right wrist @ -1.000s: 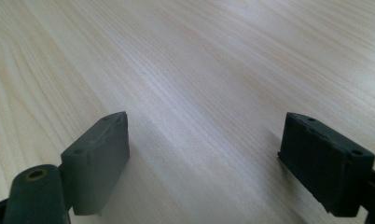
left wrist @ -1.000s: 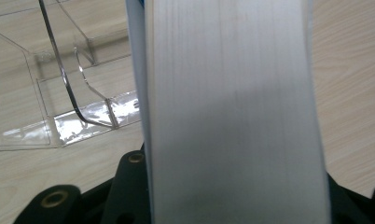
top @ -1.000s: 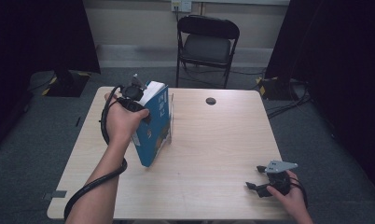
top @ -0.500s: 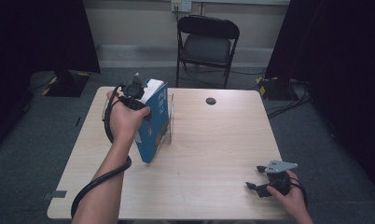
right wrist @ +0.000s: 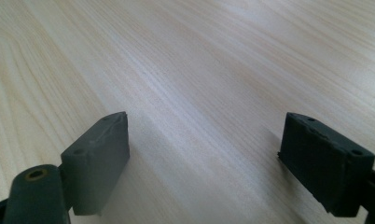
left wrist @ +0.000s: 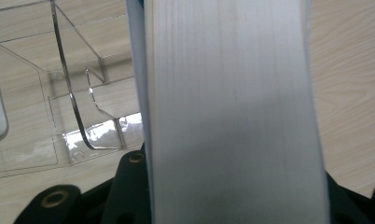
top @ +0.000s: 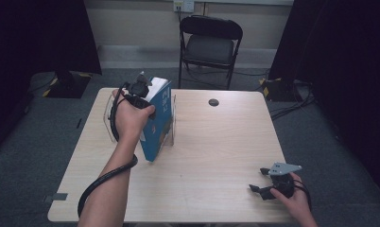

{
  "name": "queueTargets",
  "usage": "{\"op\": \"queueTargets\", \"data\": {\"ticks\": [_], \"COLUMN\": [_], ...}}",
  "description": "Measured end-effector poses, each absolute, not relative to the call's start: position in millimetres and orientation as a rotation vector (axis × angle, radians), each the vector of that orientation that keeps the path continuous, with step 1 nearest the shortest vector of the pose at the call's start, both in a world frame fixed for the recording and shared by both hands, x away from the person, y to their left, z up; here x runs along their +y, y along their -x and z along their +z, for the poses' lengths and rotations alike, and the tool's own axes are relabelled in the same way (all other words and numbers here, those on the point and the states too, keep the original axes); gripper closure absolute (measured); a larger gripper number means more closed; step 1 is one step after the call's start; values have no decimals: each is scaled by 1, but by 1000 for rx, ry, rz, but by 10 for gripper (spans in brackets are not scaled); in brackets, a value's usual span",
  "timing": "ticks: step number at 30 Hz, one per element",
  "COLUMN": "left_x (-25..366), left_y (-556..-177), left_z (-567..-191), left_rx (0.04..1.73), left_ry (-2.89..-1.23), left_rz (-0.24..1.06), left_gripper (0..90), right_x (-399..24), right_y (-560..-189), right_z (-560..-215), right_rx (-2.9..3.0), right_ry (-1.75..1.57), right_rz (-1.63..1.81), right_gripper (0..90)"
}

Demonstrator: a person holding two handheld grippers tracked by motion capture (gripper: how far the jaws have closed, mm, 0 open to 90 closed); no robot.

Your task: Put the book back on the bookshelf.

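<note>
Black grippers (thick cables), grey plate.

- Even overhead light brightens the pale wooden table; the surroundings fall dark.
- The thick white page edge of the blue book is blurred.
- Glare streaks the clear acrylic stand.

We saw a pale wood-grain desk standing on grey carpet. A clear plastic holder sat on its far left part, with a blue book standing tilted in it. A small dark round disc lay near the far edge.
</note>
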State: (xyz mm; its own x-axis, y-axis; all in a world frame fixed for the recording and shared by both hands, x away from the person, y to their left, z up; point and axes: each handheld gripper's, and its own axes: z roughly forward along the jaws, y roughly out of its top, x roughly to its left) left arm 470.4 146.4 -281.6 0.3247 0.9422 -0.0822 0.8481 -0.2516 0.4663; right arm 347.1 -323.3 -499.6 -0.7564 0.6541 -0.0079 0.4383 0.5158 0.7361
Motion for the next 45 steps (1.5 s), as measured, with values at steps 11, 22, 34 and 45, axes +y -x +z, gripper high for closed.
{"op": "queueTargets", "data": {"ticks": [11, 22, 34, 45], "left_x": [143, 139, 136, 134], "left_y": [-477, -485, -491, -497], "left_z": [-286, -285, -290, -293], "left_rx": [1608, 1605, 1614, 1608], "left_ry": [-2147, -2128, -2117, -2109], "left_rz": [290, 324, 339, 358], "left_gripper": [620, 620, 619, 620], "right_x": [-323, -323, -323, -323], "right_y": [-347, -347, -347, -347], "right_z": [-500, -500, -500, -500], "right_rx": [2476, 2475, 2476, 2475], "right_ry": [-918, -917, -918, -918], "right_rz": [1082, 1083, 1083, 1083], "right_gripper": [151, 151, 151, 151]}}
